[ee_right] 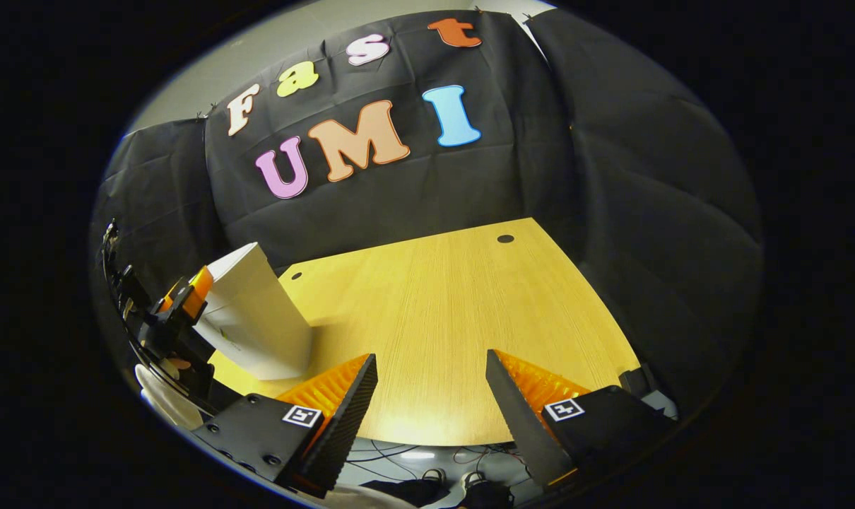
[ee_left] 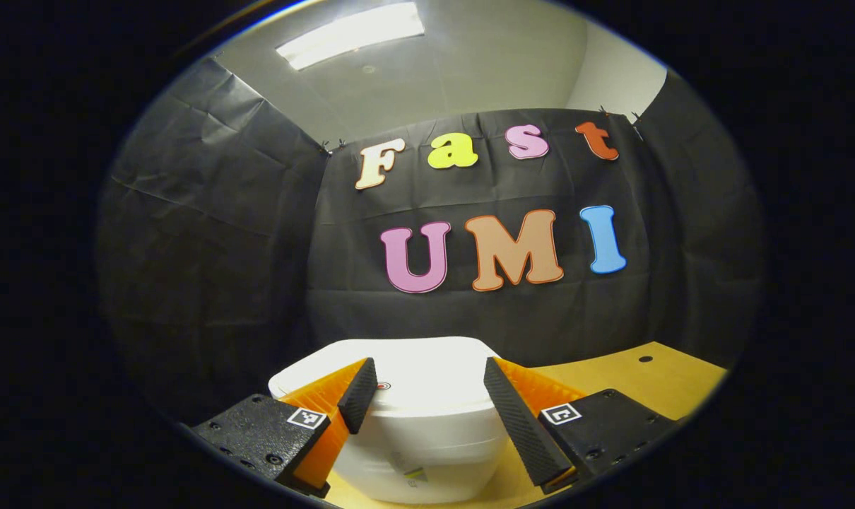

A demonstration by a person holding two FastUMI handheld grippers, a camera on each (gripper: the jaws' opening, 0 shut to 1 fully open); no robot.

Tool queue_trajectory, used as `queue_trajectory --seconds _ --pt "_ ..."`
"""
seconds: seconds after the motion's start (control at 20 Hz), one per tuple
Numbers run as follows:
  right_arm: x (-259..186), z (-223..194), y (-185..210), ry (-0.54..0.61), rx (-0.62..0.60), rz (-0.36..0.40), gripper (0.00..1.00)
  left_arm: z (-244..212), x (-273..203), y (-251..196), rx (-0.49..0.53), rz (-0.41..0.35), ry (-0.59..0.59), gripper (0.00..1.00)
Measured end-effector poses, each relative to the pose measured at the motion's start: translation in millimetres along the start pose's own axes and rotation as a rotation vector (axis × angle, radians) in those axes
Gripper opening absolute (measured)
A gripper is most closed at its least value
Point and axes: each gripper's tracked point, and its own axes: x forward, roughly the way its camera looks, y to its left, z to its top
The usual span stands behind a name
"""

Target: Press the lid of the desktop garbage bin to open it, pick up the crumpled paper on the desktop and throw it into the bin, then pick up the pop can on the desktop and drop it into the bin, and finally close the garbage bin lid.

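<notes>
The white desktop bin (ee_left: 427,424) stands close in front of my left gripper (ee_left: 429,363). Its lid (ee_left: 427,371) lies flat and shut, with a small red mark (ee_left: 383,386) near the left finger. The left gripper is open, its fingers reaching over the lid's near edge with nothing between them. In the right gripper view the bin (ee_right: 258,322) stands at the left of the wooden table (ee_right: 441,318), and the left gripper (ee_right: 193,291) is at its top edge, held by a white-gloved hand (ee_right: 160,396). My right gripper (ee_right: 431,357) is open and holds nothing, above the table's front edge.
Black cloth walls close the table in at the back and on both sides. The tabletop has small round holes (ee_right: 505,238) near its far corners. Below the table's front edge I see the floor with cables (ee_right: 399,452) and a pair of shoes (ee_right: 463,481).
</notes>
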Motion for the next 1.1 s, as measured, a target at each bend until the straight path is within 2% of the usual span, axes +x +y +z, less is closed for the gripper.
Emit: queue_trajectory --seconds 0.15,0.45,0.5,0.6,0.7,0.8,0.9,1.1 --pt "1.2 0.8 -0.1 0.002 -0.007 0.003 0.98 -3.7 1.3 0.6 -0.032 0.005 0.027 0.94" --pt "7.2 16.2 5.5 -0.024 -0.005 0.036 0.98 7.3 -0.9 -3.7 -0.024 -0.018 0.032 0.93" --pt "8.1 19.8 6.6 -0.032 -0.003 0.04 0.98 9.1 -0.1 -4.6 -0.021 -0.023 0.037 0.98" --pt "9.5 27.7 8.5 -0.048 0.001 0.045 0.98 10.1 -2.3 -3.4 -0.046 -0.015 0.067 0.95" --pt "8.3 36.9 7.8 -0.074 -0.003 0.037 0.98 41.0 -11.9 -5.1 -0.043 -0.01 -0.008 0.95" --pt "7.7 49.0 8.2 -0.104 -0.002 0.032 0.98 79.8 -17.3 -25.2 0.012 -0.056 -0.098 0.94" --pt "4.8 63.1 11.9 -0.14 0.007 0.039 0.98 97.2 -23.1 -61.6 0.04 -0.142 -0.129 0.94" --pt "-2.1 98.9 20.7 -0.227 -0.019 0.053 0.98 131.9 -43.5 -138.2 -0.037 -0.308 -0.183 0.93"
